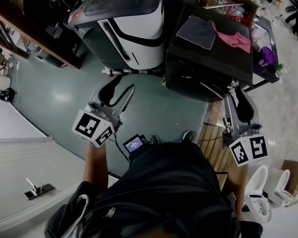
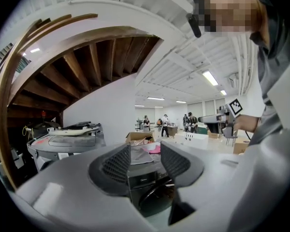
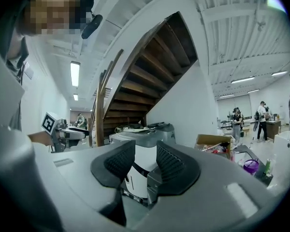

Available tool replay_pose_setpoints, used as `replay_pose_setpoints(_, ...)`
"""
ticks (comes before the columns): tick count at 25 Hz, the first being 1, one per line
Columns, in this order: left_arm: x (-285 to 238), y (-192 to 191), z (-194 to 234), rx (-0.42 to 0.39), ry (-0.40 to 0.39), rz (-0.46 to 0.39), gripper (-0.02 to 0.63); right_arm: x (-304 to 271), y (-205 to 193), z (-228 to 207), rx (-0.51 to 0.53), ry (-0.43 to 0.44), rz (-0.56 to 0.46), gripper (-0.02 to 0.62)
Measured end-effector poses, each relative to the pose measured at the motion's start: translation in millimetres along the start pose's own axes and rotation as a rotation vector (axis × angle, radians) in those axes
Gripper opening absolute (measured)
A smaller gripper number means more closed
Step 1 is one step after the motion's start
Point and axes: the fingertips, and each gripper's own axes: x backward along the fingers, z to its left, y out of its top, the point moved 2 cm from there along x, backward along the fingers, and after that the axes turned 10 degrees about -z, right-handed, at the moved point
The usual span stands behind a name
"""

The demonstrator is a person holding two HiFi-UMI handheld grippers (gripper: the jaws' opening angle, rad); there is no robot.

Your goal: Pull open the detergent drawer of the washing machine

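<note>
Washing machine [image 2: 142, 185] front straight ahead of left gripper [image 2: 145, 153], seemingly well apart.

- Washer [image 1: 208, 58] — black casing, matt on top, a slight gloss on the front.
- Grey cloth [image 1: 196, 31] and pink cloth [image 1: 233, 37]: soft, creased fabric.
- White machine [image 1: 131, 31]: glossy white and black plastic.
- Floor [image 1: 54, 98] — smooth grey-green with a faint sheen.
- Slats [image 1: 216, 150]: bare, pale wood.
- Stair [image 2: 96, 62]: dark, rough wood on its underside.
- Box [image 3: 208, 140]: matt brown cardboard.
- Left tongs [image 2: 145, 162] and right tongs [image 3: 146, 161]: matt grey plastic shells, with black ribbed pads [image 2: 117, 166].
</note>
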Motion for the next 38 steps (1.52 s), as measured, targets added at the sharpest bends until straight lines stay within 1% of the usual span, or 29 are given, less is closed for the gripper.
replay_pose_setpoints(9,-33,-2,-30,-0.009,0.094,0.025,0.207,-17,-6,-53,-0.042,0.105,0.006,0.120)
replay_pose_setpoints(19,-57,-6,-57,-0.018,0.179,0.058,0.207,-30,-14,-97,-0.081,0.191,0.010,0.120)
replay_pose_setpoints(24,-72,-9,-67,-0.026,0.194,0.073,0.207,-34,-16,-118,-0.102,0.214,0.004,0.120)
replay_pose_setpoints(31,-100,-6,-83,-0.031,0.206,0.083,0.207,-31,-24,-148,-0.135,0.221,0.011,0.120)
replay_pose_setpoints(38,-130,-9,-92,-0.045,0.173,0.107,0.207,-26,-29,-178,-0.146,0.190,0.014,0.120)
